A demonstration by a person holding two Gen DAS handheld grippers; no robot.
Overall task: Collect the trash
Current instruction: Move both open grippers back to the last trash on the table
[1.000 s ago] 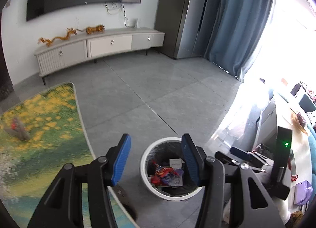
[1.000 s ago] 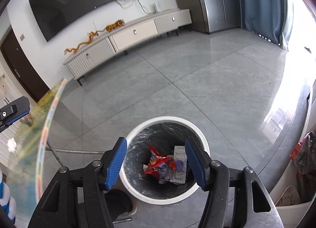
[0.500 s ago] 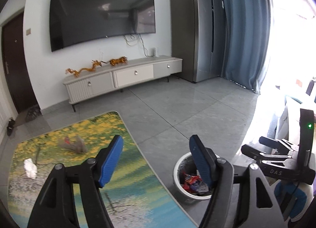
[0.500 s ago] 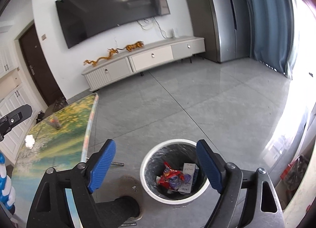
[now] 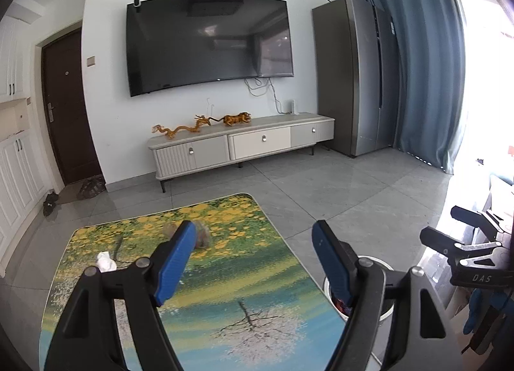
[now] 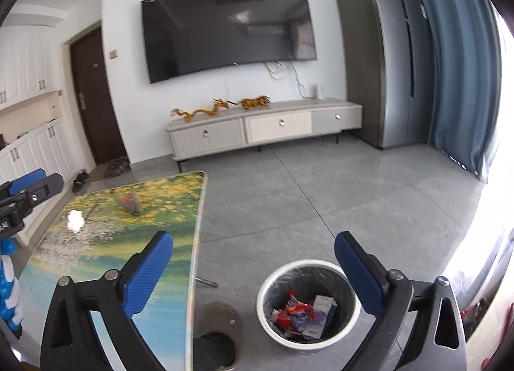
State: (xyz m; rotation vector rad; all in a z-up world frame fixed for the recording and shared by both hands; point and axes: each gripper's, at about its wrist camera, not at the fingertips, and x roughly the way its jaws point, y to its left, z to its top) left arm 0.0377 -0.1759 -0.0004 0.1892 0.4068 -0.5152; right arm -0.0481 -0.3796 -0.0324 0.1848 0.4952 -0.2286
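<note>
Trash left to collect: a white crumpled tissue (image 6: 75, 220) and a greyish wrapper (image 6: 131, 203) on the far bench (image 6: 96, 261). The bin (image 6: 308, 303), near right on the floor, already holds wrappers. Left gripper (image 5: 253, 261) and right gripper (image 6: 253, 271) hang released, empty. Next, reach to the tissue.

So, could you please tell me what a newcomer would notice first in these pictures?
Probably the glossy table top printed with yellow flowers and blue water, with a crumpled white tissue and a greyish wrapper lying on it. Next, the white round bin on the grey floor right of the table, holding colourful wrappers. Both blue-padded grippers, left and right, hang open and empty.
</note>
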